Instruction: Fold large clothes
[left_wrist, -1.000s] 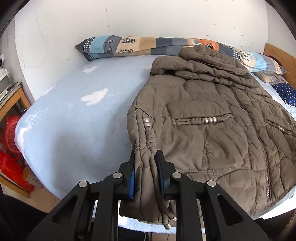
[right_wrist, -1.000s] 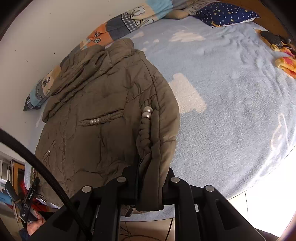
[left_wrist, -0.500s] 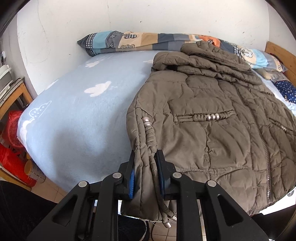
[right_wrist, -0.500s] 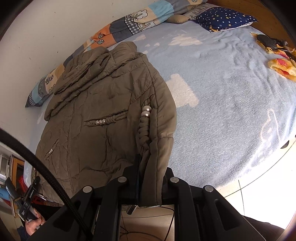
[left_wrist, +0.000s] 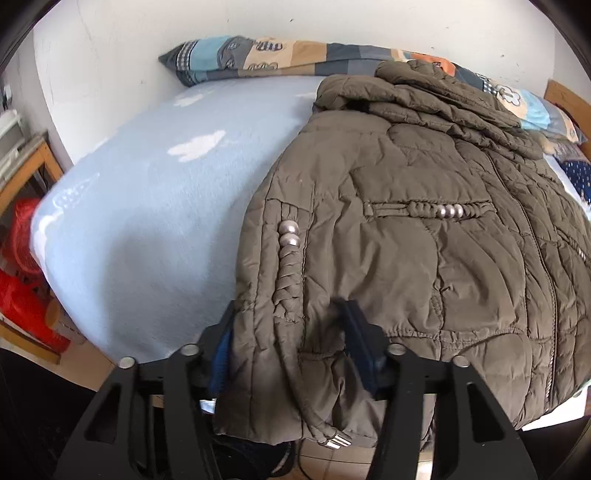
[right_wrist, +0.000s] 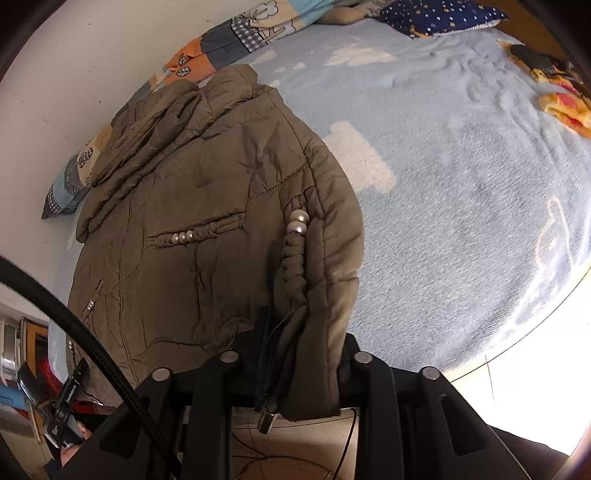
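An olive quilted jacket (left_wrist: 424, 236) lies front up on the light blue bed, its hem hanging over the near edge. It also shows in the right wrist view (right_wrist: 207, 229). My left gripper (left_wrist: 288, 332) is open, its jaws spread wide around the jacket's left hem corner, which still lies between them. My right gripper (right_wrist: 303, 343) is shut on the jacket's right hem corner, next to a braided cord with silver beads (right_wrist: 297, 227).
The light blue bed cover (left_wrist: 155, 206) has cloud prints. Patchwork pillows (left_wrist: 280, 61) lie along the wall. A navy starred pillow (right_wrist: 439, 14) and a yellow-red cloth (right_wrist: 565, 107) are far right. Red items (left_wrist: 22, 280) and a wooden shelf stand left of the bed.
My left gripper has opened; its jaws were pinched on the hem and now stand wide apart. Both cameras have moved closer to the jacket. The right grip is unchanged.
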